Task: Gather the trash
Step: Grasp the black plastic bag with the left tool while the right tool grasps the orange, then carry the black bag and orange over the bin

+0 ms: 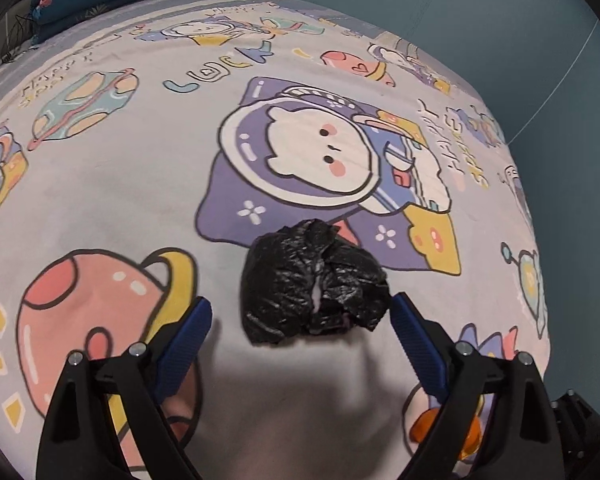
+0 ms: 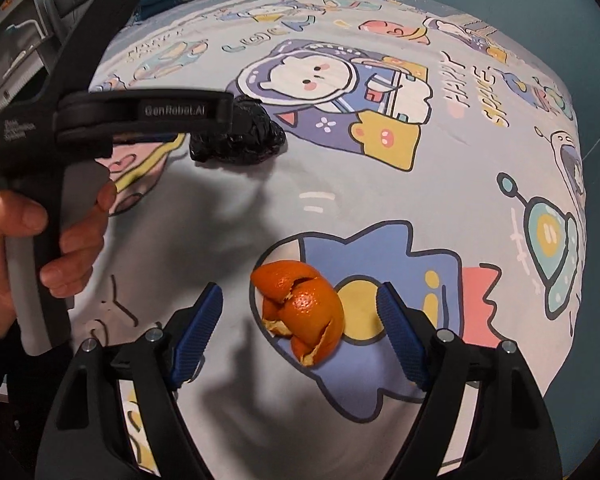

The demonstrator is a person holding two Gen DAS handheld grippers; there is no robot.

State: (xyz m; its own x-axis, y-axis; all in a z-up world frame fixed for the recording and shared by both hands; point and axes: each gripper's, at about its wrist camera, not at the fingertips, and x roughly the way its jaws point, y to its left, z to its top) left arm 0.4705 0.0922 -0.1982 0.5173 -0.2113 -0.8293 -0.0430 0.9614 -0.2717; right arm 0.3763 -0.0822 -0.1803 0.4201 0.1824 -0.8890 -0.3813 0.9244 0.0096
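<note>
Crumpled glossy black bag between wide left gripper jaws; curled orange peel between wide right gripper jaws.

Both wrist cameras look steeply down, close over the cartoon-print bed sheet; both show the black bag and orange peel

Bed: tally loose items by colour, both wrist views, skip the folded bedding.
Black: 1, crumpled plastic bag
Orange: 1, orange peel
Total: 2, both lying on the cartoon bedsheet
</note>
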